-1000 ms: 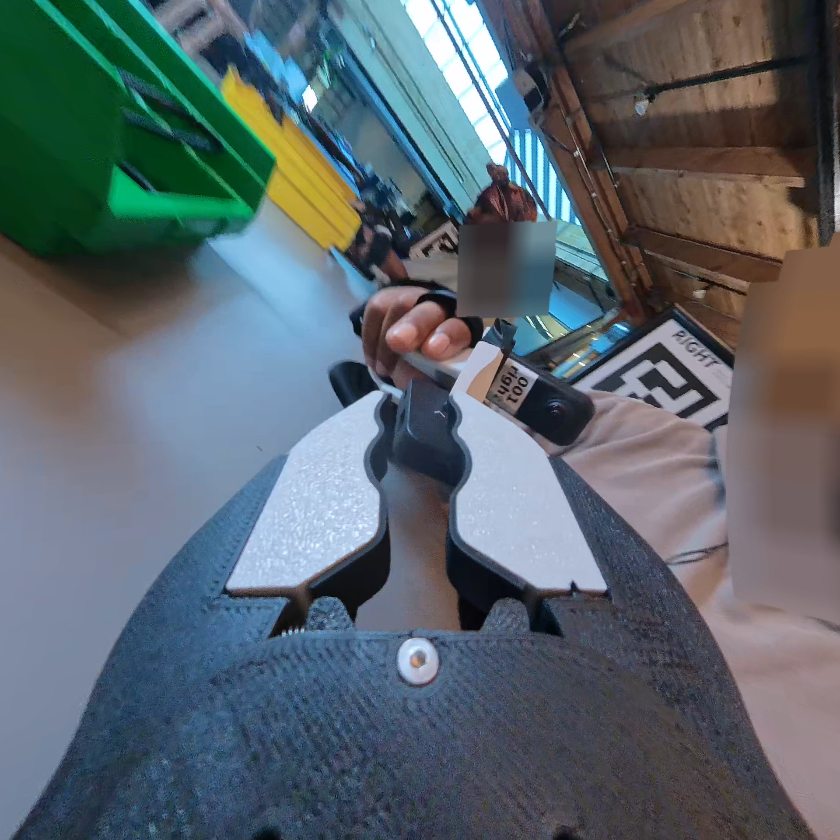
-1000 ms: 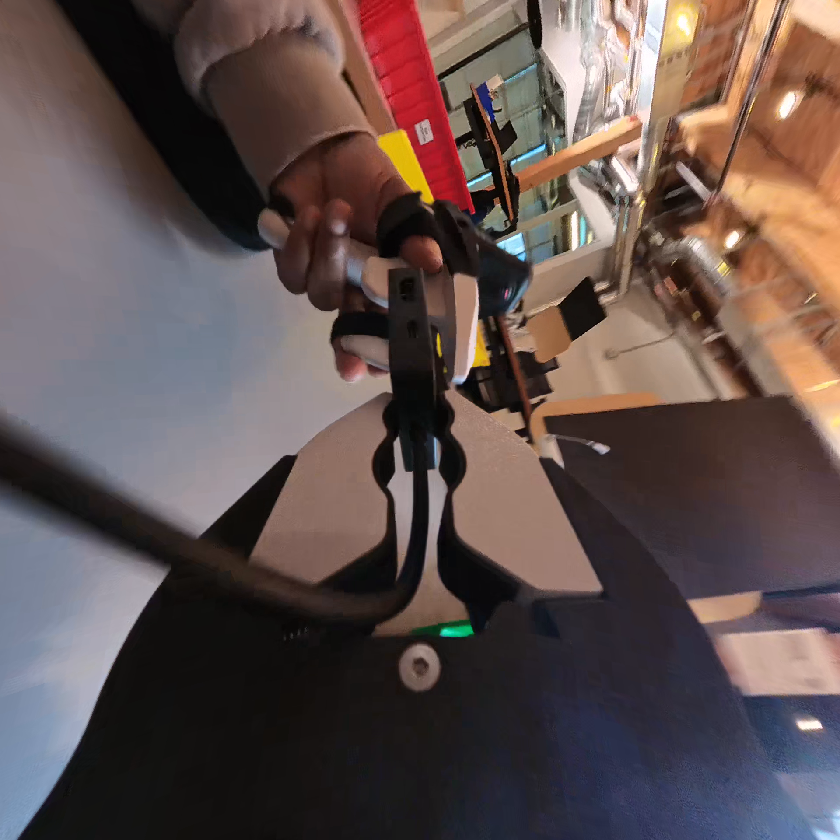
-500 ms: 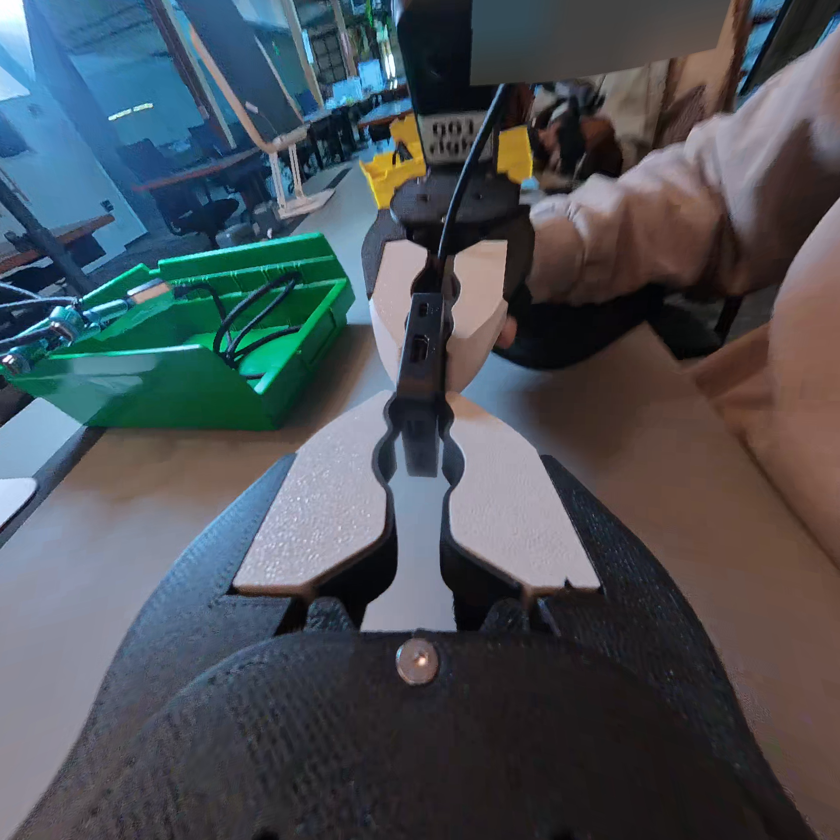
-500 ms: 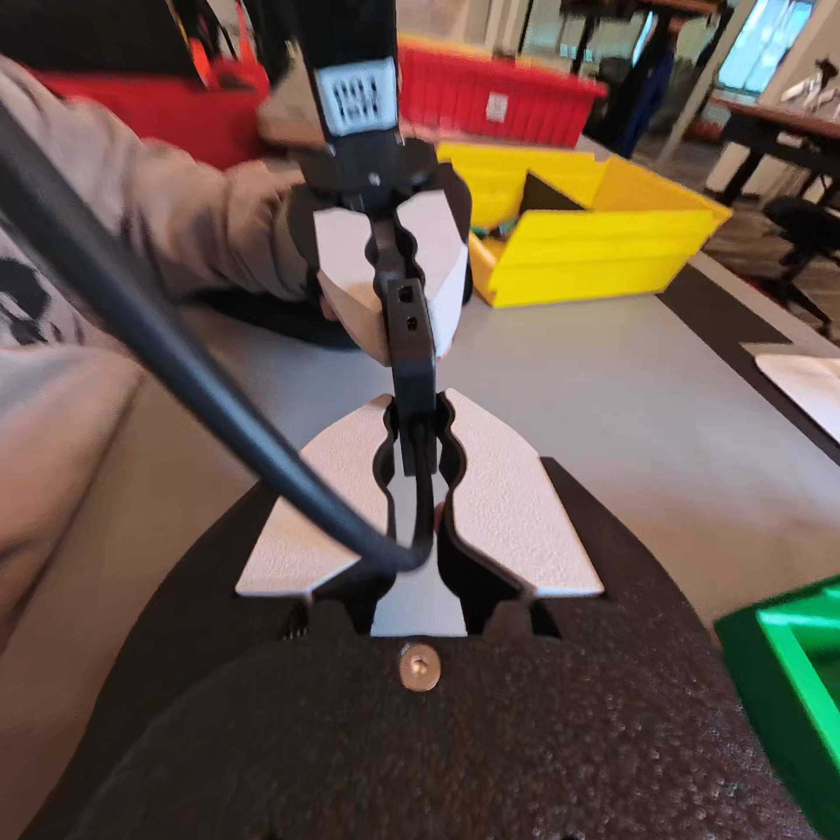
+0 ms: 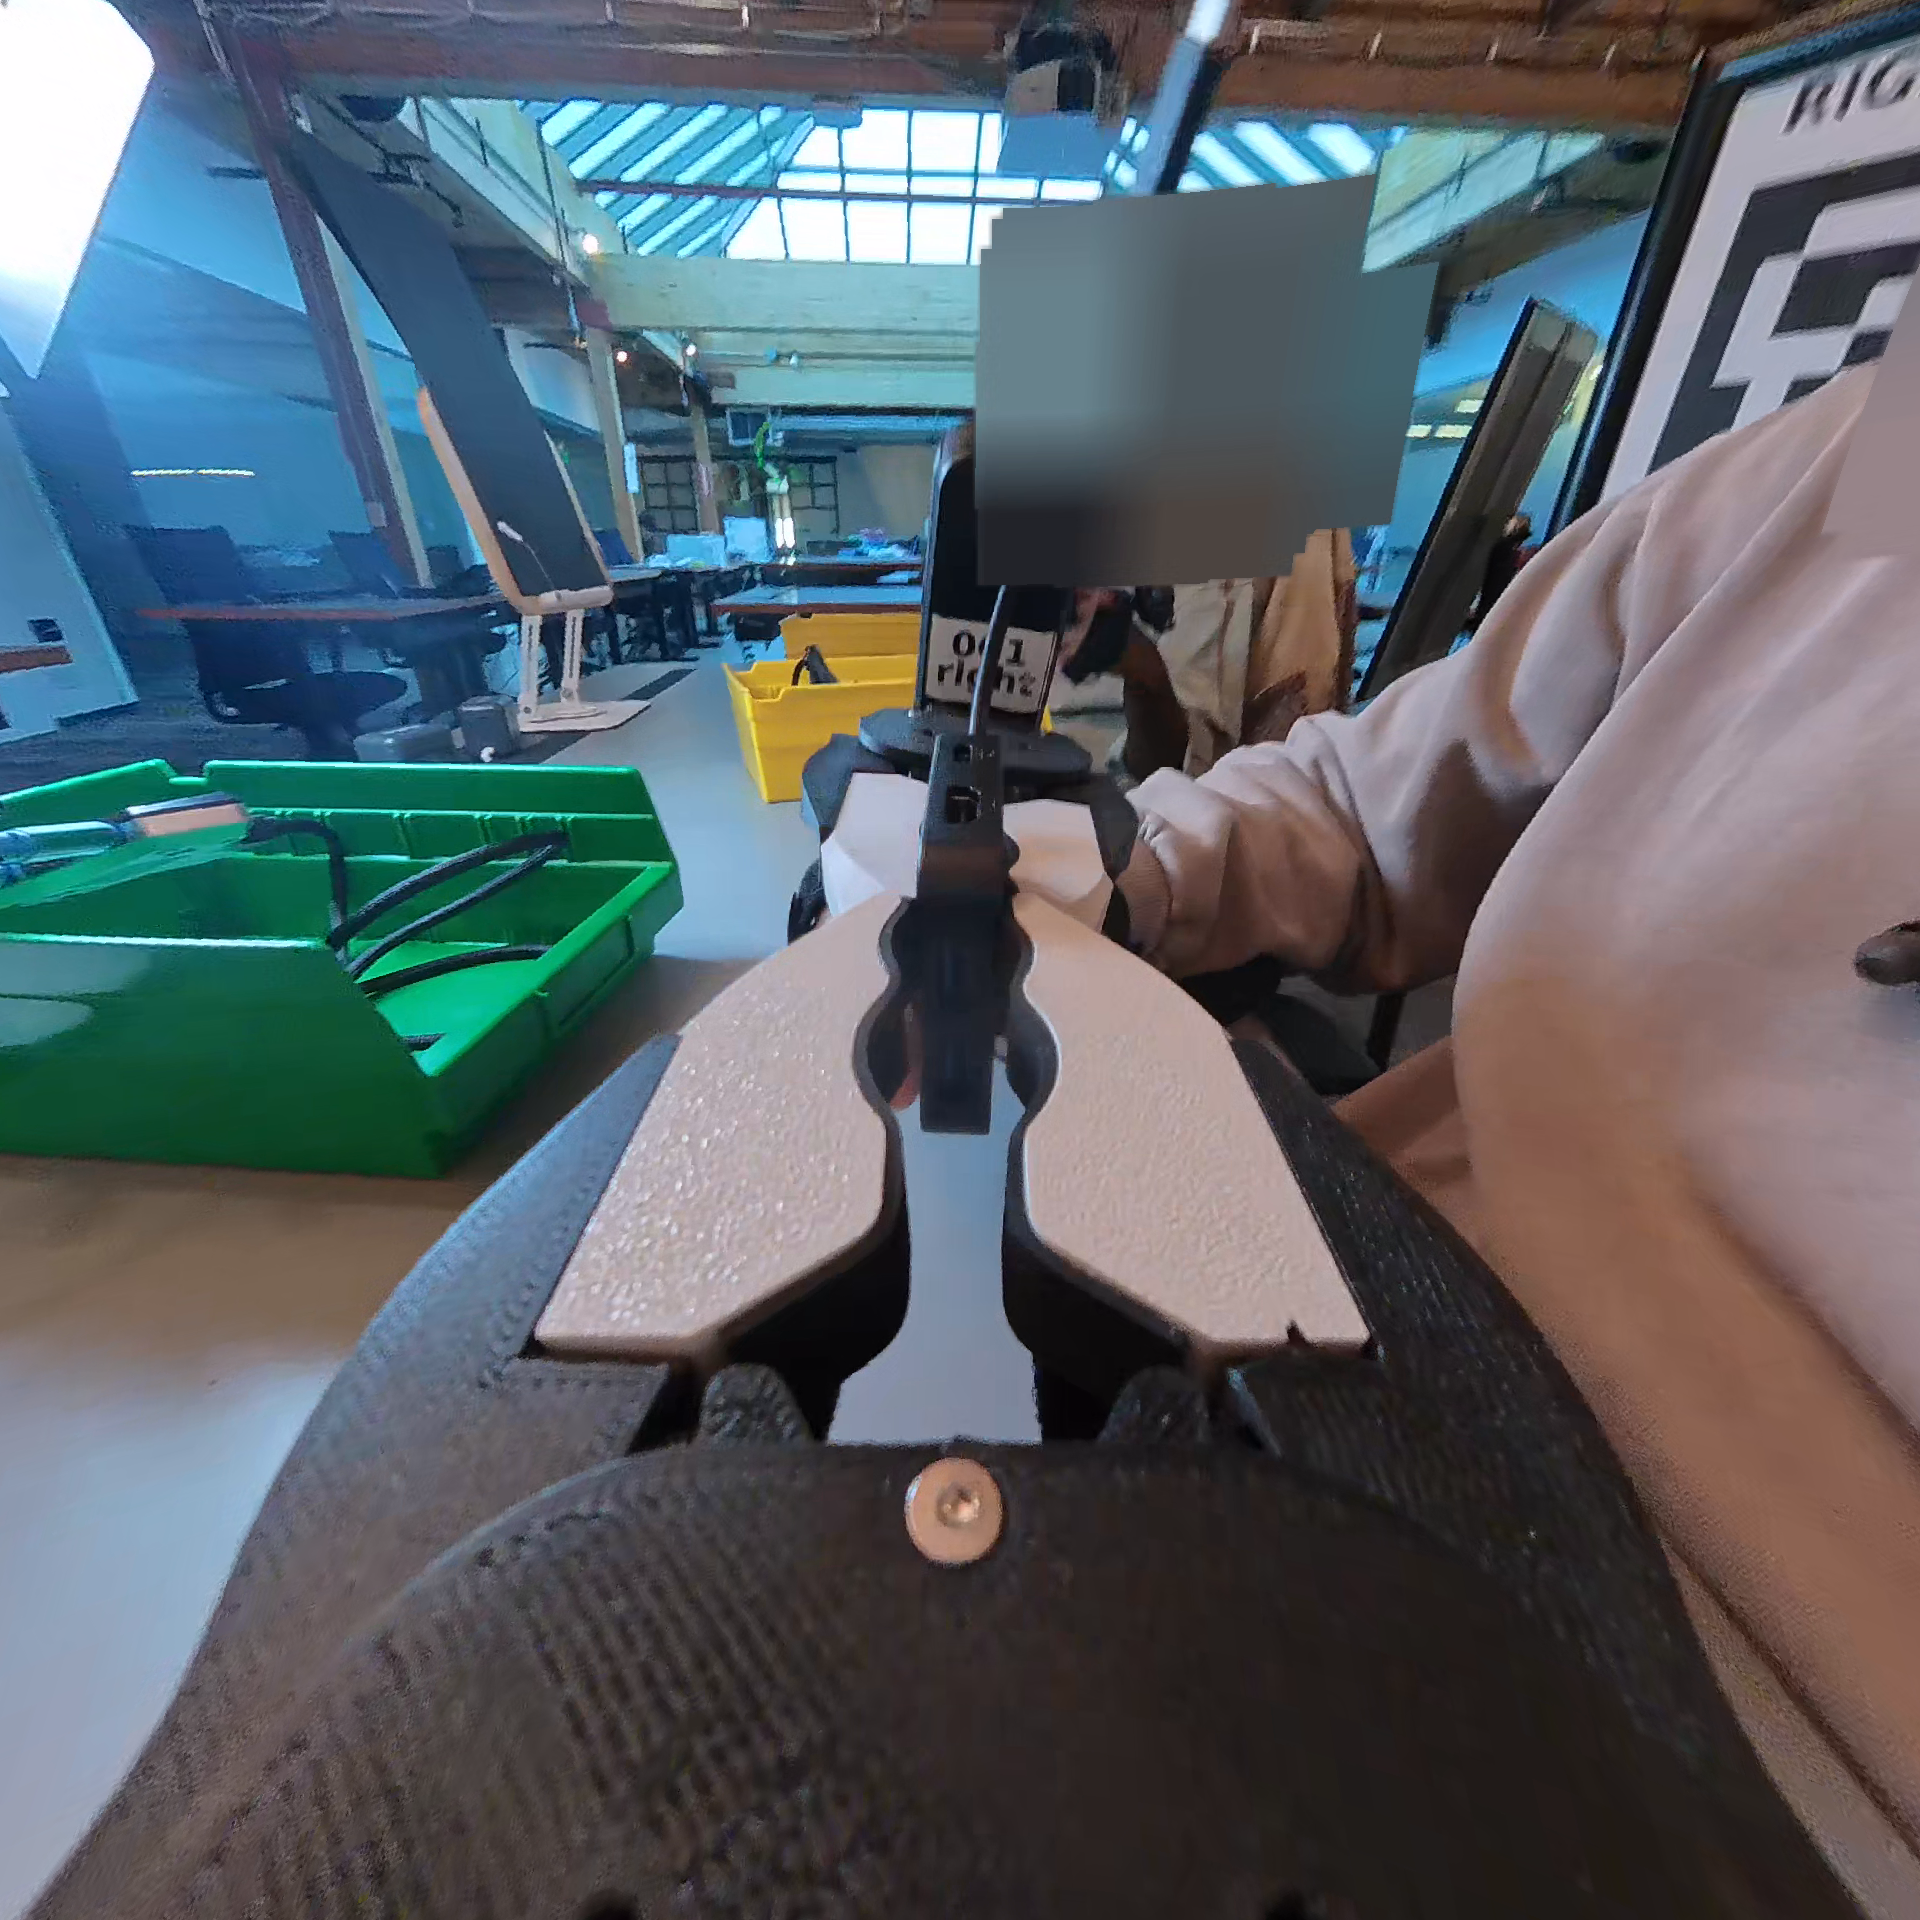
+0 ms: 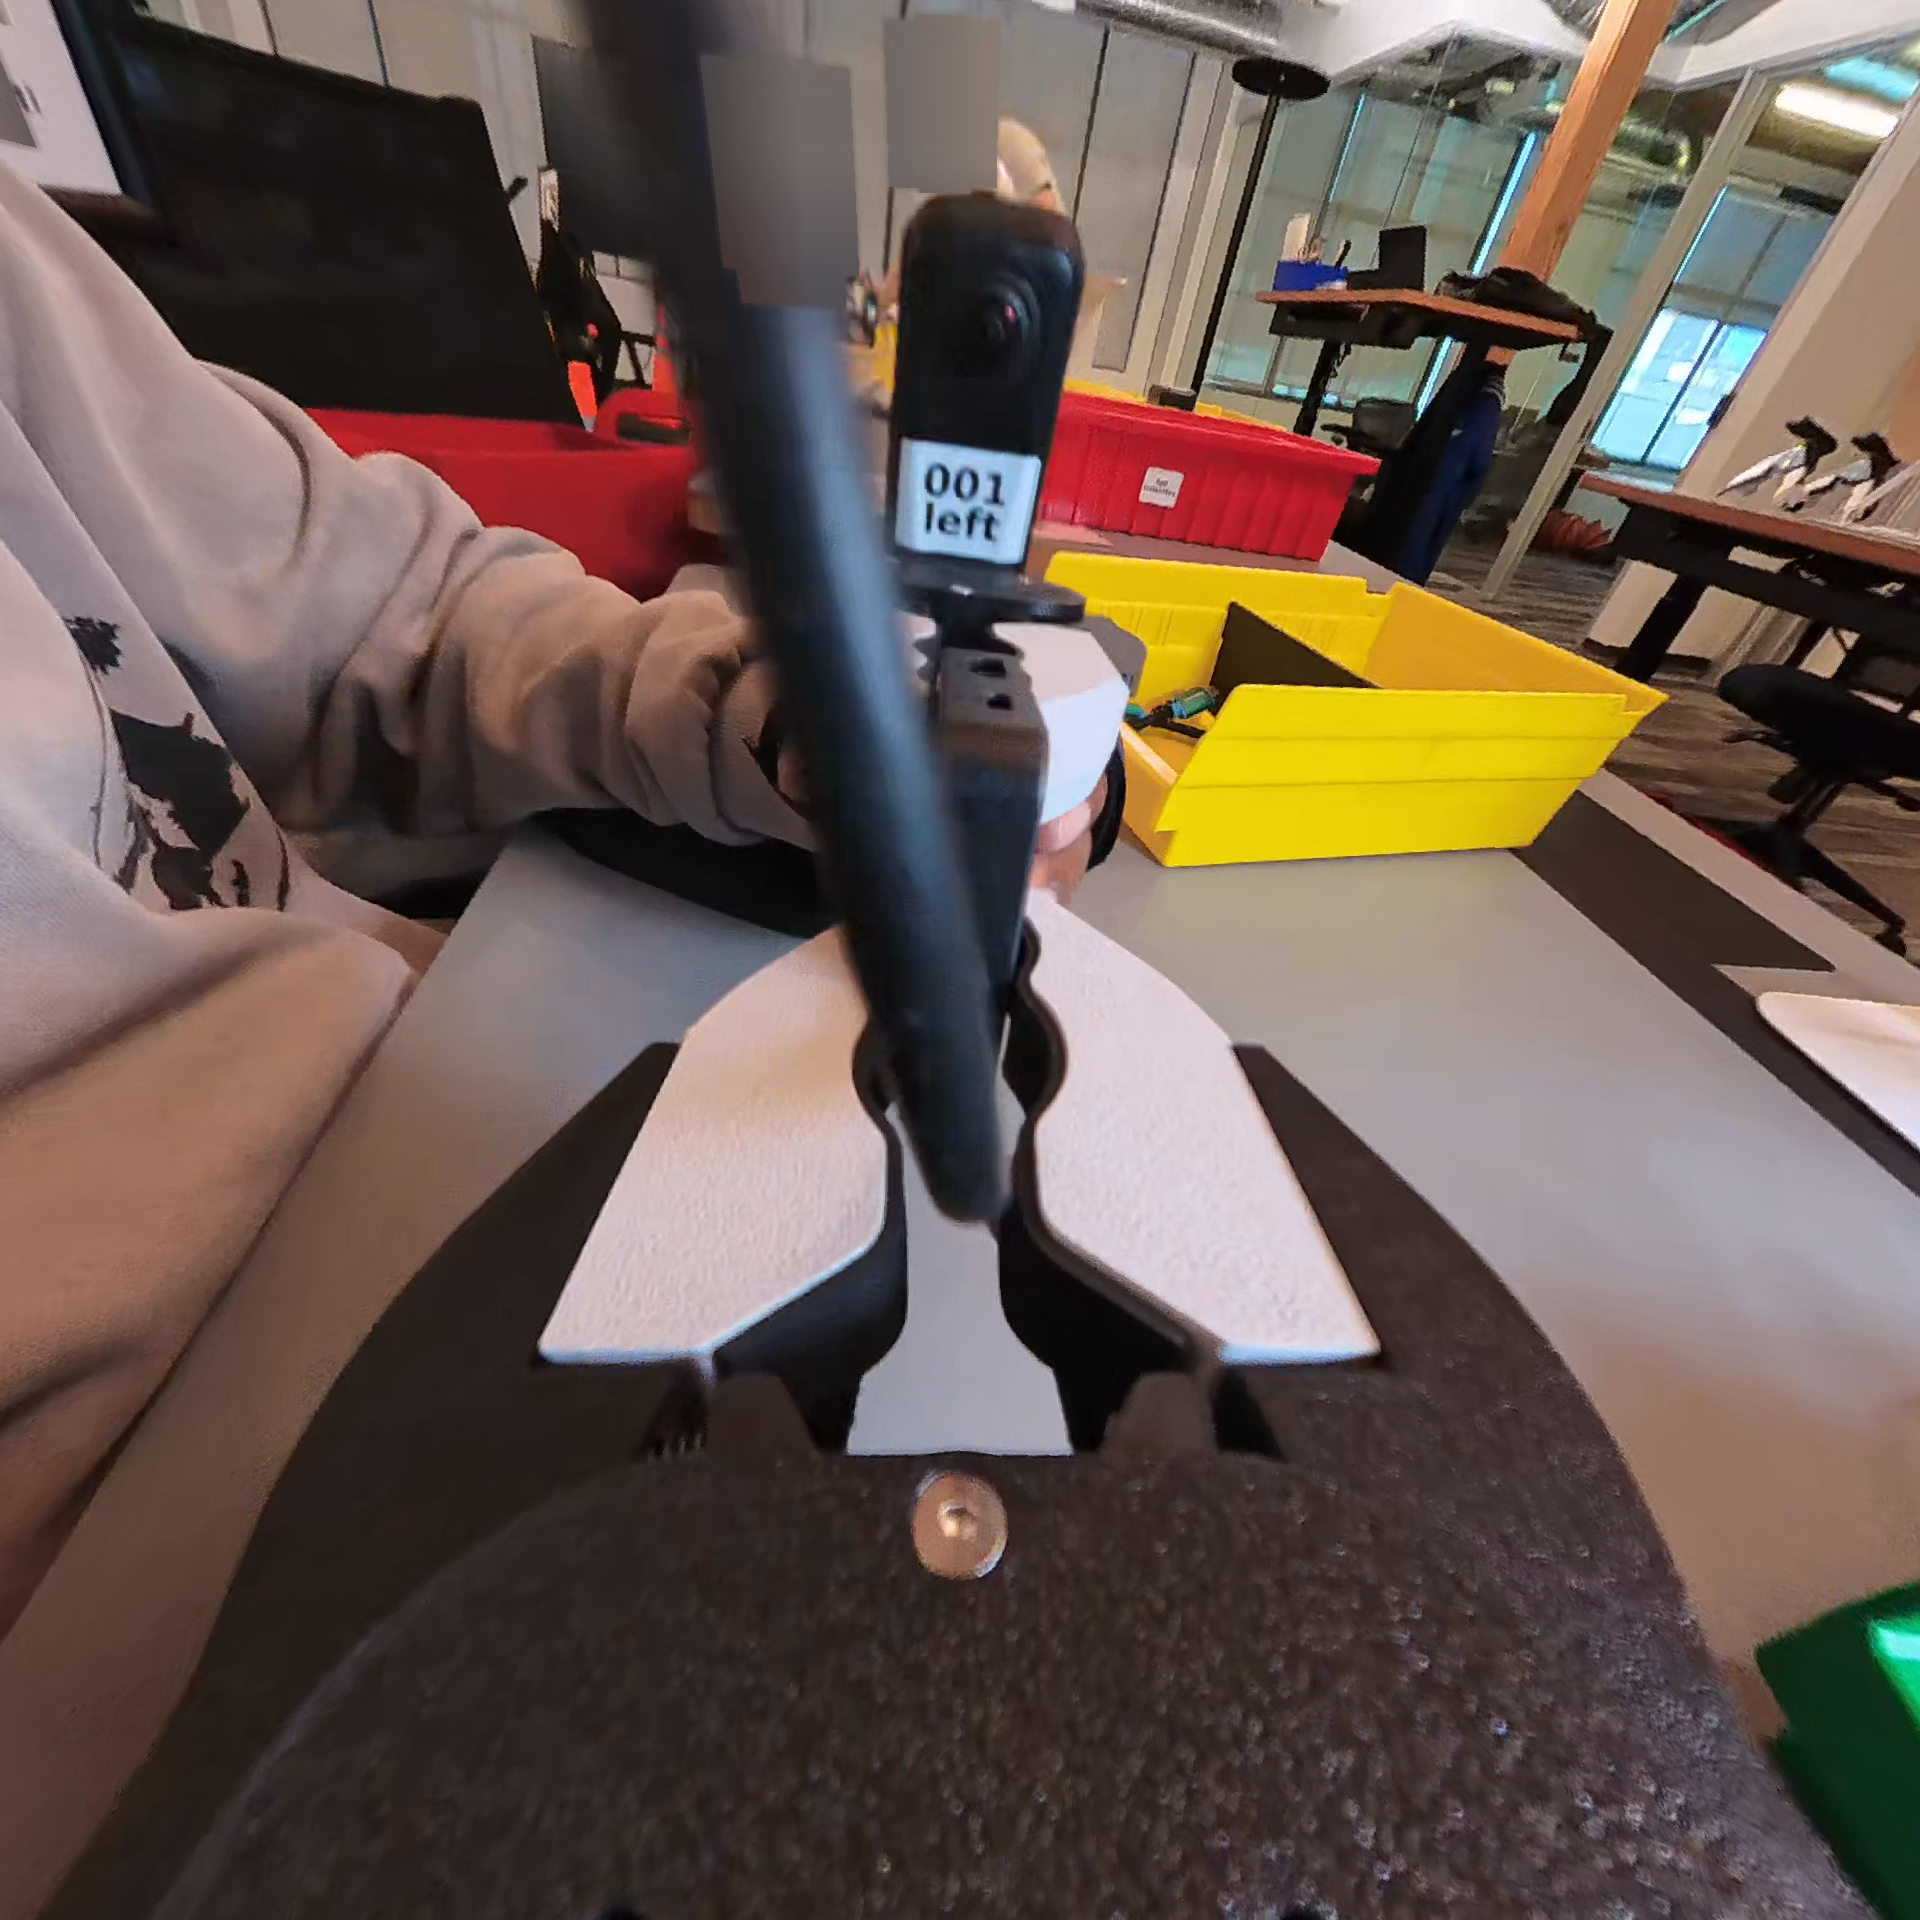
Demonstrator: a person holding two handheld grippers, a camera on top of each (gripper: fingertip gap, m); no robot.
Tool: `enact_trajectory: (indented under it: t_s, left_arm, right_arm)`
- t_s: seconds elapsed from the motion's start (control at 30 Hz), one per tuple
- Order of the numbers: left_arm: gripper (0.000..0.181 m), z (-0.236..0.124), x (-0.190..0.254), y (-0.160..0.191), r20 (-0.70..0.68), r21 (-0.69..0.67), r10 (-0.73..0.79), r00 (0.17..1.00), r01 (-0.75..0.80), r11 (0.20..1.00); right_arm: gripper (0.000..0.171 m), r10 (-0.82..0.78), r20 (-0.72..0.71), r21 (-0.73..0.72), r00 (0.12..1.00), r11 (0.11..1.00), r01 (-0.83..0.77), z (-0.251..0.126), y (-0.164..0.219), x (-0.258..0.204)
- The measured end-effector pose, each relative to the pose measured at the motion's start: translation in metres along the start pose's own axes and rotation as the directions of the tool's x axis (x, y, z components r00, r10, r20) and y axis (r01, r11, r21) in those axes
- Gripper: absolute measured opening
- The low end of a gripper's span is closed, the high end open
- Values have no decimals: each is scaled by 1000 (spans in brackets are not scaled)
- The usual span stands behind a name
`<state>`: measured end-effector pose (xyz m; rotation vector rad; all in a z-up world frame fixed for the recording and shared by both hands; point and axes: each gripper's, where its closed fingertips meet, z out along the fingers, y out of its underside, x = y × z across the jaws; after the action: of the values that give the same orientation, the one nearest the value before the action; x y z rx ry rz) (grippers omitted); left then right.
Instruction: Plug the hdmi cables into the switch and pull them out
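My left gripper (image 5: 951,935) is shut on a small black HDMI switch (image 5: 961,821), held above the grey table (image 5: 156,1351). Two ports show on the switch's upper edge. My right gripper (image 6: 966,966) faces it tip to tip and is shut on the black plug of an HDMI cable (image 6: 821,540). The cable loops up across the right wrist view and hides the plug end. The plug seems to meet the switch (image 6: 992,727), but the joint itself is hidden. The right gripper's white fingers (image 5: 873,842) show behind the switch in the left wrist view.
A green bin (image 5: 312,987) holding black cables sits left of my left gripper; its corner (image 6: 1849,1745) shows in the right wrist view. A yellow bin (image 6: 1351,727) and a red bin (image 6: 1195,478) stand farther off. The person's beige sleeve (image 6: 416,644) is close. Less than 4 cm separates the two grippers' tips.
Both views have rolled from a steep tilt to level. The grippers have drawn closer tip to tip, and the cable has swung up in front of the right camera.
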<state>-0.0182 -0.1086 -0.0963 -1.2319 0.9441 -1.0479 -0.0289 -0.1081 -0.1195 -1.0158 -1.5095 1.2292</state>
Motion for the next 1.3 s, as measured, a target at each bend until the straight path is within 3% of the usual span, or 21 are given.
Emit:
enact_trajectory:
  t_s: [0.33,0.5,0.7,0.9,1.0,1.1,1.17,1.23,1.3]
  left_arm:
    - [17,-6,-20,23,114,-194,185,976,-161,968]
    - [15,-4,-17,23,98,-201,181,979,-159,967]
    - [15,1,-17,30,93,-210,180,979,-158,965]
    - [16,-1,-21,33,104,-232,188,977,-160,959]
    - [17,-7,-30,20,159,-223,238,958,-200,954]
    - [19,-52,-69,-38,395,-113,265,880,-239,964]
    - [15,-115,-115,-76,621,-126,247,744,-216,968]
    - [16,-185,-153,-89,768,-227,237,595,-94,969]
    - [29,-250,-179,-74,825,-392,284,488,133,910]
  right_arm:
    - [14,13,-43,-169,999,985,-20,-7,27,15]
    - [16,64,-16,-23,998,998,-65,-7,8,12]
    - [14,-74,-43,-138,996,988,67,-9,16,12]
    - [14,-77,-62,-152,995,986,66,-7,22,16]
    - [14,-126,-141,-179,982,979,100,-11,18,26]
    - [14,-110,-223,-178,969,981,70,-25,14,43]
    - [14,-87,-272,-179,958,983,39,-34,16,55]
    - [14,-60,-299,-181,952,984,5,-39,21,64]
    - [14,-40,-299,-177,953,984,-15,-39,24,66]
